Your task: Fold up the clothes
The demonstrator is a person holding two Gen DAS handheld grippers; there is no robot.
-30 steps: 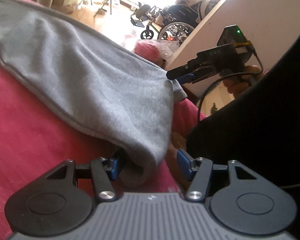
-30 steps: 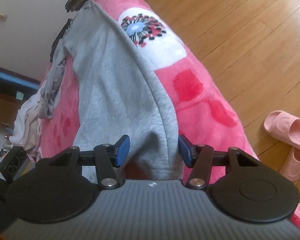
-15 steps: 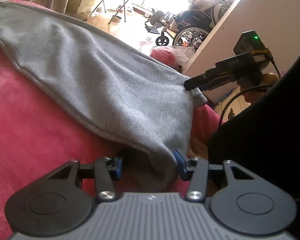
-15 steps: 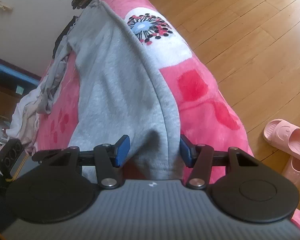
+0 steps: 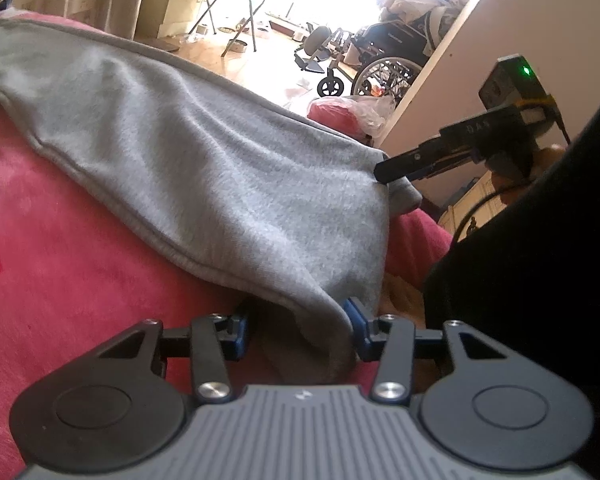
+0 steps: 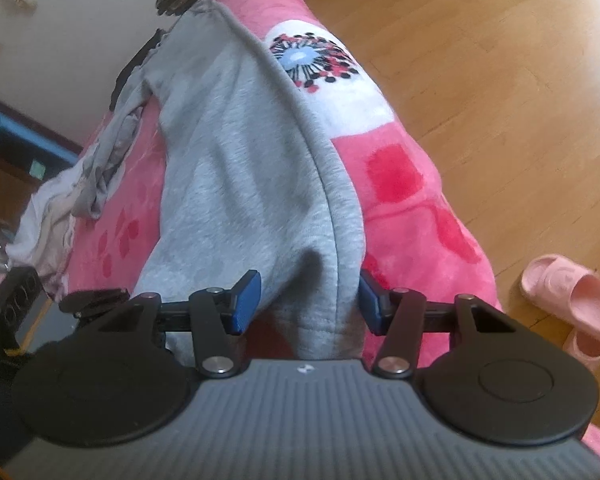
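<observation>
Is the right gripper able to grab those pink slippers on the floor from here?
Probably not. The right gripper has its jaws closing around the grey garment, and the slippers lie down beside the bed.

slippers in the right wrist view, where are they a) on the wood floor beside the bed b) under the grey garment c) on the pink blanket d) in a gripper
a: the pink slippers sit on the wood floor at the right of the view, off the edge of the pink blanket, apart from the grey garment.
</observation>
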